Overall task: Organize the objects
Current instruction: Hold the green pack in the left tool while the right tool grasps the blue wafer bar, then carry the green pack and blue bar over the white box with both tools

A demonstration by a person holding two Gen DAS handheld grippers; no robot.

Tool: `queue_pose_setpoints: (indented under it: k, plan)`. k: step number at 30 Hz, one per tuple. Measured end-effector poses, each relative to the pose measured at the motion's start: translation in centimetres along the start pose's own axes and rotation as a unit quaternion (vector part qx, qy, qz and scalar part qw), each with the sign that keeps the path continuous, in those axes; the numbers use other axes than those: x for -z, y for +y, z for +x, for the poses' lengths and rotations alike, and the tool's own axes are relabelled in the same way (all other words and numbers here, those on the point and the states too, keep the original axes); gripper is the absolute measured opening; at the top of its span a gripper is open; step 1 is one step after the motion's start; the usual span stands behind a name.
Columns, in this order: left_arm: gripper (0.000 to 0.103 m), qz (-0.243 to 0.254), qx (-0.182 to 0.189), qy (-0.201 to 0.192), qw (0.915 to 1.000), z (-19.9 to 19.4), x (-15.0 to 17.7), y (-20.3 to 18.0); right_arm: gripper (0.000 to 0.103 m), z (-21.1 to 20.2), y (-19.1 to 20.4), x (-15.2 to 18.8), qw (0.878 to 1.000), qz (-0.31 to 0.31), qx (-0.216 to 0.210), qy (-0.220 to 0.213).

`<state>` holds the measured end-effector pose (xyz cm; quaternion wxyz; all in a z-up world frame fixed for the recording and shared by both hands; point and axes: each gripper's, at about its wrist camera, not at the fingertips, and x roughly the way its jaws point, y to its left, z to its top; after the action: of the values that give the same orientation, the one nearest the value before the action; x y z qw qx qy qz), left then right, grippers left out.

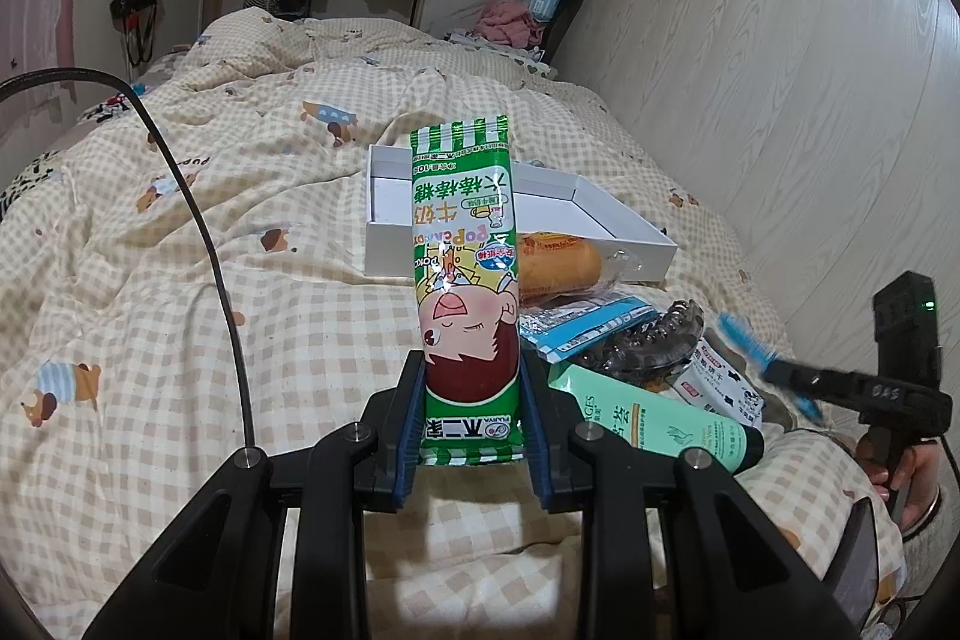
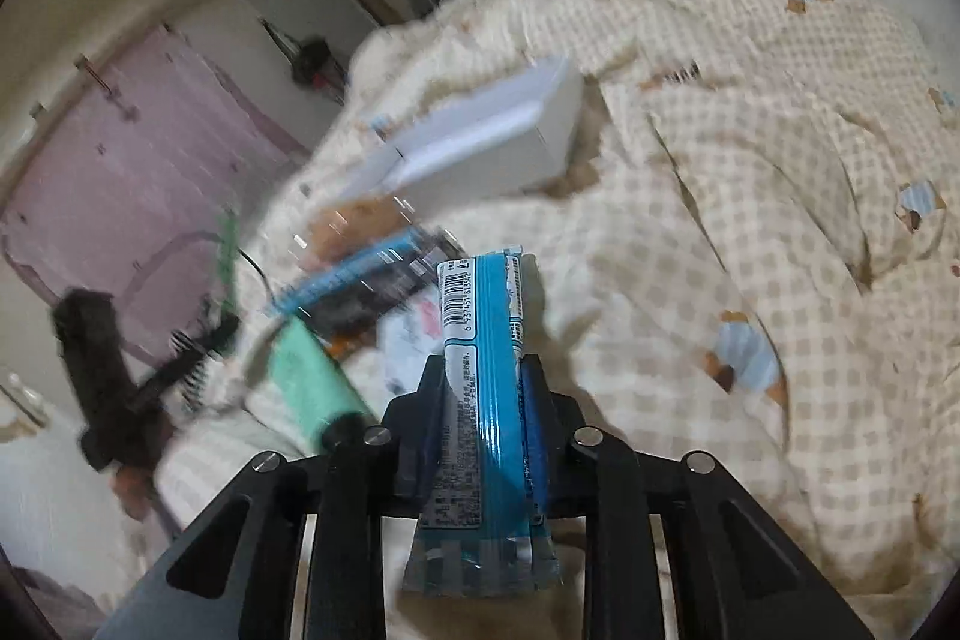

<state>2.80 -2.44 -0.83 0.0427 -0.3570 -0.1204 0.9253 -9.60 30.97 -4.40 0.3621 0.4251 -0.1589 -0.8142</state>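
Observation:
My left gripper [image 1: 471, 388] is shut on a green candy packet [image 1: 465, 244] with a cartoon face, held upright above the checked bedspread. Behind it lies an open white box [image 1: 606, 220]. My right gripper [image 2: 480, 388] is shut on a blue snack packet [image 2: 486, 370] with a barcode, held over the bed. In the left wrist view the right gripper [image 1: 774, 364] shows at the right with the blue packet in it. The blurred right wrist view shows the white box [image 2: 510, 142] farther up the bed and the left gripper [image 2: 198, 364] at the left.
Beside the box lies a pile: a wrapped bread roll [image 1: 558, 265], a blue-and-white packet [image 1: 588, 328], a clear hair claw [image 1: 654, 346], a mint-green tube [image 1: 654, 424] and a small white carton [image 1: 720, 382]. A black cable [image 1: 198, 232] arcs at the left. A wall runs along the right.

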Motion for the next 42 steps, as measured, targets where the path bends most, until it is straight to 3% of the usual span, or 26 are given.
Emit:
queue_pose_setpoints:
  k: [3,5,8,12,15,19,24,42]
  plan:
    - [0.032,0.000,0.000,0.001,1.0000,0.0,0.0,0.0,0.025,-0.8,1.9,0.7,0.996,-0.048,-0.044,-0.056]
    - [0.032,-0.001,0.001,0.002,1.0000,0.0,0.1,0.1,0.025,-0.4,2.8,1.7,0.995,-0.072,-0.034,-0.067]
    - [0.032,-0.003,0.001,0.003,1.0000,0.0,0.1,0.1,0.025,1.4,3.2,3.0,0.995,-0.089,-0.010,-0.042]
    - [0.032,-0.001,0.003,0.002,1.0000,0.0,0.2,0.0,0.025,1.9,2.2,2.5,0.997,-0.070,-0.037,-0.025]
    - [0.032,0.003,0.014,0.005,0.9999,0.0,0.2,-0.1,0.025,1.9,0.9,2.6,0.997,-0.043,-0.065,-0.024]
    - [0.032,0.000,0.010,0.008,0.9999,0.2,0.2,0.0,0.025,1.5,0.5,2.7,0.997,-0.031,-0.070,-0.030]
    - [0.032,0.011,0.008,0.044,0.9989,1.4,0.4,-0.6,0.025,1.8,0.8,2.6,0.996,-0.038,-0.081,-0.019]
    - [0.032,-0.006,0.004,0.027,0.9996,0.6,0.4,0.2,0.026,1.7,0.7,2.6,0.996,-0.038,-0.072,-0.019]
